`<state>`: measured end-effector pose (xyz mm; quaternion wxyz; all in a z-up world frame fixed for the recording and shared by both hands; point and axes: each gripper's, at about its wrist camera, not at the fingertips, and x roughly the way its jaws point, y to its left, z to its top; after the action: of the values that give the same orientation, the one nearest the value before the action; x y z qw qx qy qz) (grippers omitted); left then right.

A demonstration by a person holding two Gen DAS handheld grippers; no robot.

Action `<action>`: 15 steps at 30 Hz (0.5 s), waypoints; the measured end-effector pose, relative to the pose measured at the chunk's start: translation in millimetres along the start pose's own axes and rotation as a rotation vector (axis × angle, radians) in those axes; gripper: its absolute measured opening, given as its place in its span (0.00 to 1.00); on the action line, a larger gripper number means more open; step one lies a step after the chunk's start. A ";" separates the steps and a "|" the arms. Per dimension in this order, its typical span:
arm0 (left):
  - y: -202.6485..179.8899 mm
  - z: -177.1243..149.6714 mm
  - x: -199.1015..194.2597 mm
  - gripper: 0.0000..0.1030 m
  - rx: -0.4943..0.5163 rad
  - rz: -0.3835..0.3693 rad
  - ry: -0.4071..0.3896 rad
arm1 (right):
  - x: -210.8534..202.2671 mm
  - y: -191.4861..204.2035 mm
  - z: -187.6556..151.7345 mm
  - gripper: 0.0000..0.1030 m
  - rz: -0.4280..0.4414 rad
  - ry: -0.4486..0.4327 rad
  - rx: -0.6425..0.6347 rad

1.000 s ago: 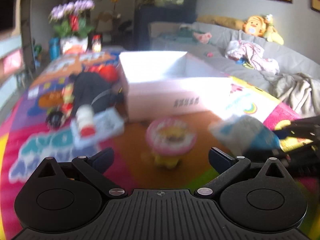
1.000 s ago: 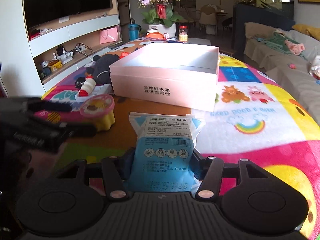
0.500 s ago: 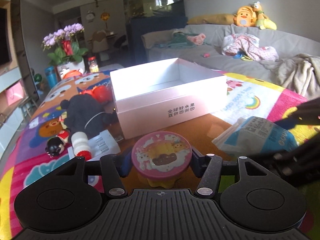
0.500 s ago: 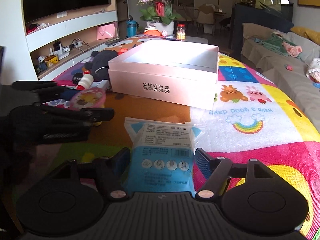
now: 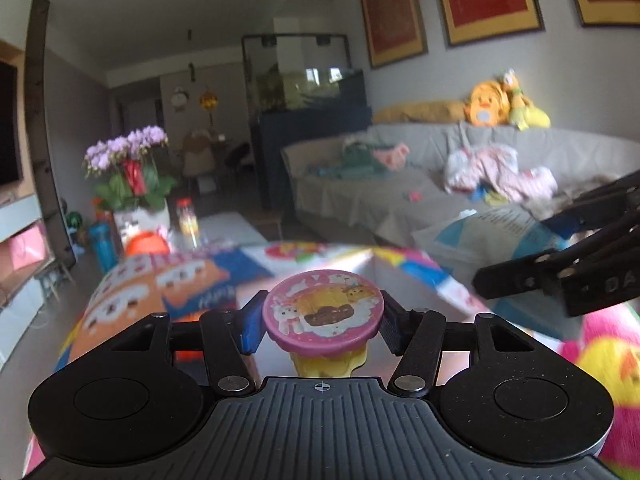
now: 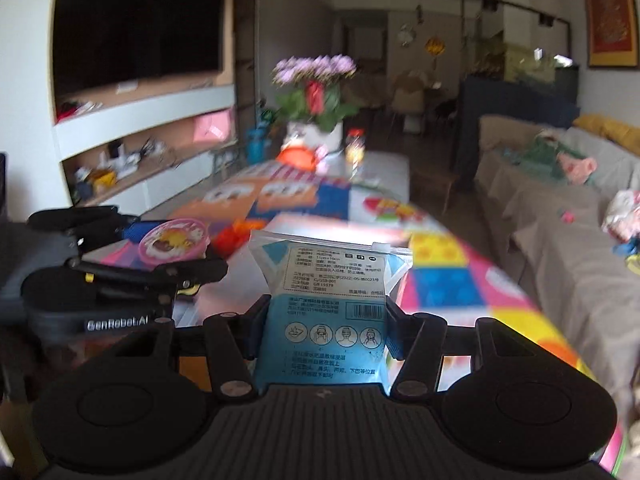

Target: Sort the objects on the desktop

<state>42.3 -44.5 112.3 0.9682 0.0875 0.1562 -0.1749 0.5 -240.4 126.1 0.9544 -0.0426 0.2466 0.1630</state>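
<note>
My left gripper [image 5: 322, 322] is shut on a yellow pudding cup with a pink lid [image 5: 323, 314] and holds it lifted above the table. My right gripper [image 6: 322, 330] is shut on a blue and white packet [image 6: 328, 300] and holds it lifted too. The cup also shows in the right wrist view [image 6: 174, 240], held at the left by the left gripper [image 6: 120, 260]. The packet [image 5: 492, 236] and the right gripper [image 5: 560, 272] show at the right of the left wrist view. The white box [image 6: 320, 222] lies below and ahead, mostly hidden behind the packet.
The colourful play mat [image 6: 440, 264] covers the table. A flower pot [image 6: 314, 108] and a jar [image 6: 354, 146] stand at the far end. A red toy [image 6: 236, 234] lies left of the box. A grey sofa [image 5: 400, 184] runs along the right.
Both grippers have risen from the table with their objects and tilted up. The left gripper closed on the pudding cup. The box has dropped low in both views.
</note>
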 end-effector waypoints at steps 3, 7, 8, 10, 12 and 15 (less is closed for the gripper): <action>17.1 19.9 25.7 0.81 -0.070 0.009 0.005 | 32.7 -8.8 27.3 0.72 -0.024 -0.055 0.014; 49.5 0.8 10.7 0.94 -0.118 0.060 0.005 | 53.2 -15.5 30.4 0.77 -0.049 -0.046 0.049; 56.3 -10.1 4.9 0.94 -0.113 0.078 0.020 | 53.9 -17.1 26.3 0.79 -0.043 -0.044 0.058; 66.4 -38.4 -6.2 0.94 -0.098 0.128 0.069 | 55.3 -20.0 15.4 0.82 -0.052 -0.037 0.071; 75.0 -64.2 -13.0 0.94 -0.097 0.151 0.128 | 57.9 -21.0 5.9 0.82 -0.065 -0.013 0.082; 81.1 -98.0 -23.7 0.94 -0.108 0.146 0.195 | 59.1 -16.8 -7.8 0.82 -0.075 0.009 0.061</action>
<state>24.3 59.7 37.7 0.9619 0.0627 0.2518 -0.0862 51.3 -240.3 90.6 0.9595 -0.0233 0.2540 0.1193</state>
